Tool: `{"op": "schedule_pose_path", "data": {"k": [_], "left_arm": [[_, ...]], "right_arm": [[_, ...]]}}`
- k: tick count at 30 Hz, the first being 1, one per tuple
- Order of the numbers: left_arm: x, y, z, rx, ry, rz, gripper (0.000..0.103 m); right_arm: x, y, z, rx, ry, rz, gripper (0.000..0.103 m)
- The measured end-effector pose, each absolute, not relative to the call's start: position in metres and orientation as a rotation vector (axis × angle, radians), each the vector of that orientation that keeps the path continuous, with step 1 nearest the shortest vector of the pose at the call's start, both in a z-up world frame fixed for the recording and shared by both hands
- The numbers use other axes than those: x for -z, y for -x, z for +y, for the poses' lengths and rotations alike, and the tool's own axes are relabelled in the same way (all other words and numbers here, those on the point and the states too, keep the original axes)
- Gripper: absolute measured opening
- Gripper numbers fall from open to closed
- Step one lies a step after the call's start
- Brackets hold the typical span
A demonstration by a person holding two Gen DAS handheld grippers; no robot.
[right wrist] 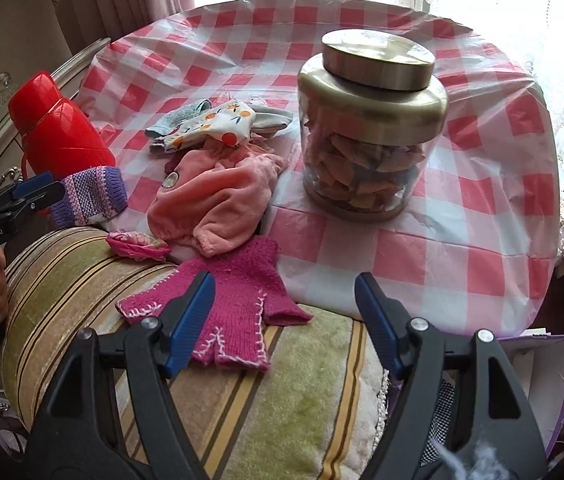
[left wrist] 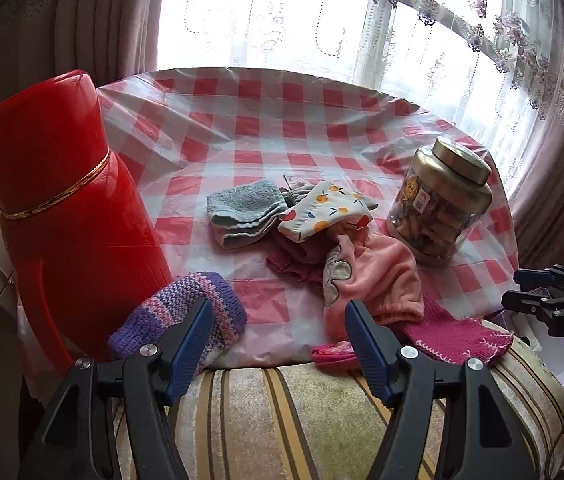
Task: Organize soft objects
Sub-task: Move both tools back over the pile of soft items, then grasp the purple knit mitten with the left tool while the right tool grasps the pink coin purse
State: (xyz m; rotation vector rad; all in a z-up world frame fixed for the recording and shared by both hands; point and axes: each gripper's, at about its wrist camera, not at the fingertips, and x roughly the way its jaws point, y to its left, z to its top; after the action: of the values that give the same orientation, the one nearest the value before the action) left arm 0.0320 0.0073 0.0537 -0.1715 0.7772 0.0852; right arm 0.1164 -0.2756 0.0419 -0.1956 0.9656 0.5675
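A heap of soft things lies on the checked tablecloth (left wrist: 266,128): a grey-blue folded cloth (left wrist: 242,210), a white fruit-print cloth (left wrist: 323,210), a pink fleece garment (left wrist: 381,280) (right wrist: 214,200). A purple striped knit piece (left wrist: 186,312) (right wrist: 90,196) and a magenta knit garment (left wrist: 453,336) (right wrist: 234,312) lie at the near edge, partly on a striped cushion (left wrist: 301,412) (right wrist: 262,412). A small pink pouch (right wrist: 136,246) sits beside them. My left gripper (left wrist: 278,340) is open and empty, between the purple knit and the pink fleece. My right gripper (right wrist: 283,320) is open and empty, its left finger over the magenta knit.
A tall red thermos (left wrist: 70,208) (right wrist: 58,136) stands at the table's left. A clear jar with a gold lid (left wrist: 441,204) (right wrist: 369,124) stands on the right. Curtains and a bright window are behind. A purple-edged box (right wrist: 541,364) is lower right.
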Motion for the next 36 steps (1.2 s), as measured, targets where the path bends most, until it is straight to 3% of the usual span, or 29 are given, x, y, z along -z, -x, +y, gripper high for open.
{"op": "schedule_pose_path", "data": {"k": [16,28,36], "left_arm": [[-0.043,-0.02,0.047,-0.202,0.195,0.849,0.069],[-0.021,0.011,0.09,-0.284,0.484,0.906,0.069],[-0.008,-0.009,0.089,-0.284,0.475,0.963,0.069]], "right_arm": [[-0.034,-0.115,-0.195,-0.768,0.303,0.993,0.075],[-0.014,-0.107,-0.128,-0.915,0.432,1.04,0.075],[0.003,-0.107,-0.101,-0.95,0.518,1.075,0.075]]}}
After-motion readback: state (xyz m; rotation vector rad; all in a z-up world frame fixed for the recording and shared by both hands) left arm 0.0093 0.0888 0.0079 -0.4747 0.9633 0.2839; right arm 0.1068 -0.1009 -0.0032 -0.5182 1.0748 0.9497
